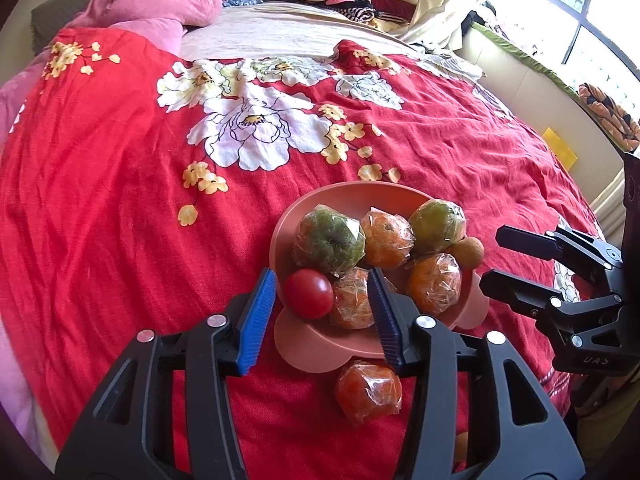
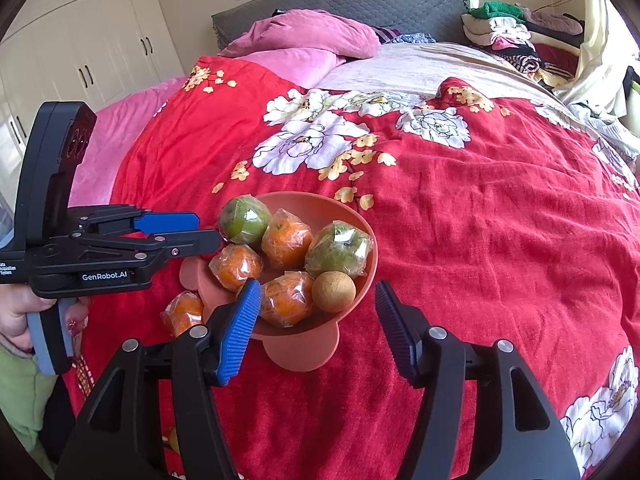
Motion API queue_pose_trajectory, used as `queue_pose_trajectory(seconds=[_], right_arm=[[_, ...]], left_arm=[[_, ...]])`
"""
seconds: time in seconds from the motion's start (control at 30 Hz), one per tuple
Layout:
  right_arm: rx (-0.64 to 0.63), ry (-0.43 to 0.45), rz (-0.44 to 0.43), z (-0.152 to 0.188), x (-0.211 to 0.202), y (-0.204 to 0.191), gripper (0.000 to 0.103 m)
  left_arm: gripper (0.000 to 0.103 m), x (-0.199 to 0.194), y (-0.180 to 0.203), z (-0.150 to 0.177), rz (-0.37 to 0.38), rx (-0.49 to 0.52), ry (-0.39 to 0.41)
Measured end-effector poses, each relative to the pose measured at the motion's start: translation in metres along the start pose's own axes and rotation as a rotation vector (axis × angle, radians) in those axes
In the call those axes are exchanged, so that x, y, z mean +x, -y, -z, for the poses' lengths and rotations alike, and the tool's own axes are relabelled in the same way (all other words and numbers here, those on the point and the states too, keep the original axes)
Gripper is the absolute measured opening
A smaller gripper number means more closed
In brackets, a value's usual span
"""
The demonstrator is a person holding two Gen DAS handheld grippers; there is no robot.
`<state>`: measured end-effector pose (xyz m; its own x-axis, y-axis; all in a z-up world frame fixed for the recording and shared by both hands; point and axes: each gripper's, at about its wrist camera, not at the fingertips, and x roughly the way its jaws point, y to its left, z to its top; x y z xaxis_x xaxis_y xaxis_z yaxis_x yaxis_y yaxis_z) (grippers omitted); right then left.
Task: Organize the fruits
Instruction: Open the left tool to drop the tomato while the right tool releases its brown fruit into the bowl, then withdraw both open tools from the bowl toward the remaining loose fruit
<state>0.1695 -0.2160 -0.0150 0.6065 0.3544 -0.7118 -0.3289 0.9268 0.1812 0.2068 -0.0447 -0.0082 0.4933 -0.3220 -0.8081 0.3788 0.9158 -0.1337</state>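
A pink bowl (image 2: 362, 224) is seen on a red flowered bedspread (image 2: 500, 240), filled with wrapped fruit: two green ones (image 2: 243, 220), several oranges (image 2: 286, 240), a brown round fruit (image 2: 333, 291) at its near right and, in the left wrist view, a red tomato (image 1: 309, 294) at its near left rim. One more wrapped orange (image 1: 369, 388) is left on the bedspread, just beside the bowl's foot on the near side. The left gripper (image 1: 322, 308) is held partly open over the bowl's near edge, its blue pads (image 1: 256, 320) apart from the tomato and the orange between them, nothing gripped. The right gripper (image 2: 316, 320) is held wider, its pads to either side of the bowl's near right part, empty too. A hand (image 2: 24, 312) is seen on the left gripper's handle. Pink pillows (image 2: 304, 40) and folded clothes (image 2: 504, 36) lie far off.
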Motion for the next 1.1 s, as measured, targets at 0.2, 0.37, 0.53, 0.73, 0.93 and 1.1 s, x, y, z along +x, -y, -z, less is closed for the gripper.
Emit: queue_pose_trajectory(seconds=[0.2,0.37,0.53,0.73,0.93,1.1], right_arm=[[-0.004,0.01,0.01,0.0,-0.005,-0.003,0.066],[-0.001,0.021,0.022,0.0,-0.01,-0.004,0.073],[0.002,0.037,0.036,0.0,-0.019,-0.006,0.078],[-0.002,0.064,0.043,0.0,-0.033,-0.009,0.082],[-0.003,0.083,0.049,0.0,-0.043,-0.013,0.088],[-0.013,0.096,0.056,0.0,-0.052,-0.019,0.091]], left_arm=[[0.052,-0.007,0.0,0.0,-0.007,-0.011,0.016],[0.062,-0.013,0.001,0.001,-0.017,-0.013,0.026],[0.072,-0.02,0.002,0.001,-0.026,-0.015,0.035],[0.079,-0.03,0.005,0.002,-0.03,-0.017,0.05],[0.084,-0.041,0.008,0.002,-0.037,-0.017,0.065],[0.089,-0.05,0.01,0.003,-0.049,-0.019,0.075]])
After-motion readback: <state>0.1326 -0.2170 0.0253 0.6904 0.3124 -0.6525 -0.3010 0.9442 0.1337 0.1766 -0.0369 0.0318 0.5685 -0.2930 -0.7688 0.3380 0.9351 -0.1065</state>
